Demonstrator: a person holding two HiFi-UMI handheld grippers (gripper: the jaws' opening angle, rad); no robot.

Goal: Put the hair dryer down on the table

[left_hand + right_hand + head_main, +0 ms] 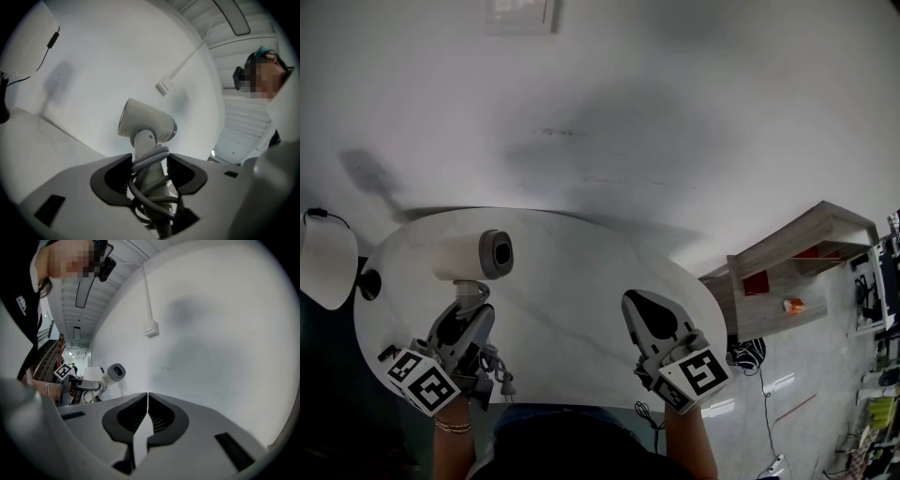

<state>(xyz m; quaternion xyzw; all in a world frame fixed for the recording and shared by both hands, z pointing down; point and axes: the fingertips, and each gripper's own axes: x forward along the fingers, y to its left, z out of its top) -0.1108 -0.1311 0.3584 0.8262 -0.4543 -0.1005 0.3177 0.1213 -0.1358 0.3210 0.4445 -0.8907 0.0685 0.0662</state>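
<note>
handle of the white, grey-nosed hair dryer (476,255) is clamped in my left tool (469,314), barrel crosswise beyond its tips, over the pale round bench (572,300); right tool (643,309) has jaws together.

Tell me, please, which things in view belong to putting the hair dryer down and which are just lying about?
Belong to the job:
- hair dryer, gripped at its cord-wrapped handle by the left gripper
- round white table

Just about:
- right gripper, jaws shut and empty
- wooden shelf
- wall plate
- black cable at the left
</note>
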